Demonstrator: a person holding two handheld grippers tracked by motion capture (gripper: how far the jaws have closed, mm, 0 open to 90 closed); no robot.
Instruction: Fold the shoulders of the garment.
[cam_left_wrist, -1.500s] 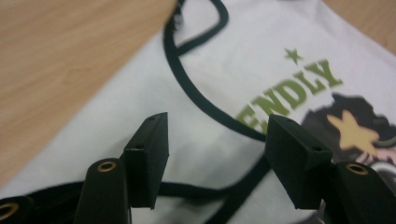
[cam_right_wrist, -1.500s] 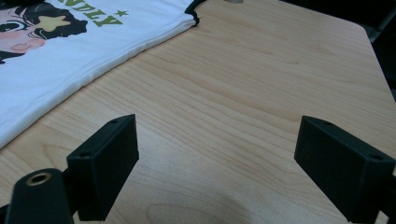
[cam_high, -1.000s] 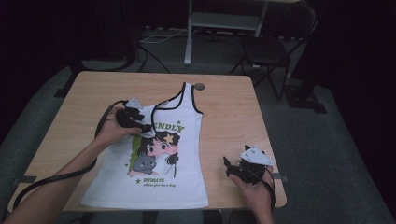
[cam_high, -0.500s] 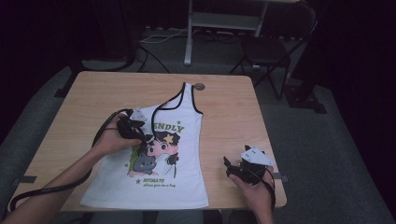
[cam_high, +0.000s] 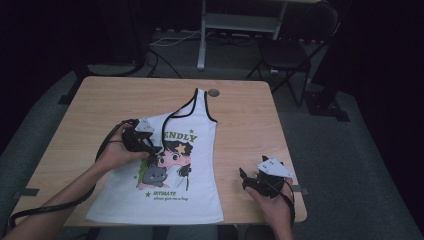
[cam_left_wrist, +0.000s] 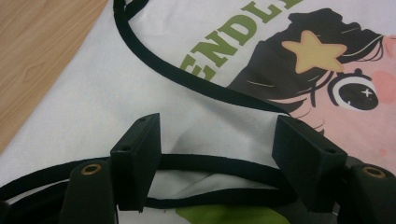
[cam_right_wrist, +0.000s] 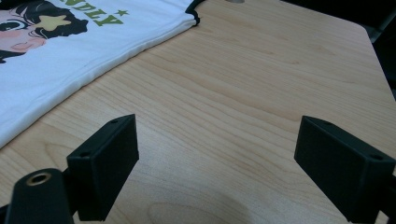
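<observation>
On the wooden counter (cam_high: 100, 100) lies a white tank top (cam_high: 175, 170) with black trim, spread flat with its neck toward the far edge and its hem near the person's side. One shoulder strap (cam_high: 199, 100) points up toward a small round disc (cam_high: 214, 92) set in the counter, while the other strap (cam_left_wrist: 187, 163) has been folded down across the chest, over the green lettering and the cartoon girl print (cam_high: 172, 155) (a grey cat sits beside her).

Seen from above, the left tongs (cam_high: 156, 148) rest on the shirt at that folded strap. Their jaws have just been opening and now stand spread; in the left gripper view the black trim runs between them, flat on the cloth, and neither pad presses on it. So the left tongs (cam_left_wrist: 217, 154) are released.

Well apart from the shirt, near the counter's right front corner, the right tongs (cam_high: 243, 175) sit low over bare wood in the person's right hand (cam_high: 272, 210). The right gripper view shows the right tongs (cam_right_wrist: 217, 161) gaping wide with nothing between the jaws, the shirt's side edge off to their left.
</observation>
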